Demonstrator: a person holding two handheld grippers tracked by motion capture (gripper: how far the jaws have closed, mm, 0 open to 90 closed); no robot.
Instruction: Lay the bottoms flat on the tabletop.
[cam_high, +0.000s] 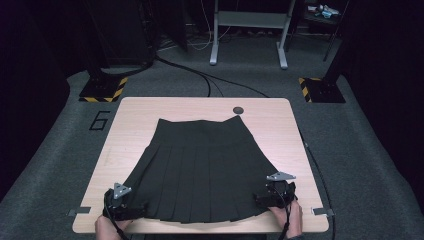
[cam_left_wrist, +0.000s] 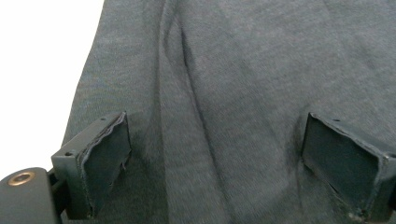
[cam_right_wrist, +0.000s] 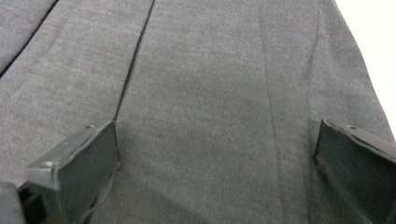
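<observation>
Both grippers' jaws stand wide apart over the skirt (cam_high: 200, 170) on the bench (cam_high: 280, 120): left gripper (cam_left_wrist: 215, 158) and right gripper (cam_right_wrist: 217, 163) clamp nothing; cloth lies between.

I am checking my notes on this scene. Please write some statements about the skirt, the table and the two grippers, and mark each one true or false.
1. The dark pleated skirt lies spread flat on the wooden table. True.
2. The waistband of the skirt points toward the person. False: the waistband is at the far side, and the wide hem is at the person's edge.
3. The left gripper is shut on the hem. False: its jaws stand apart, with the fabric lying under them, not pinched.
4. The right gripper is at the hem's right corner with its jaws open. True.
5. A small dark round spot is on the table beyond the waistband. True.
6. The skirt is folded in half. False: it lies unfolded, full length.
</observation>
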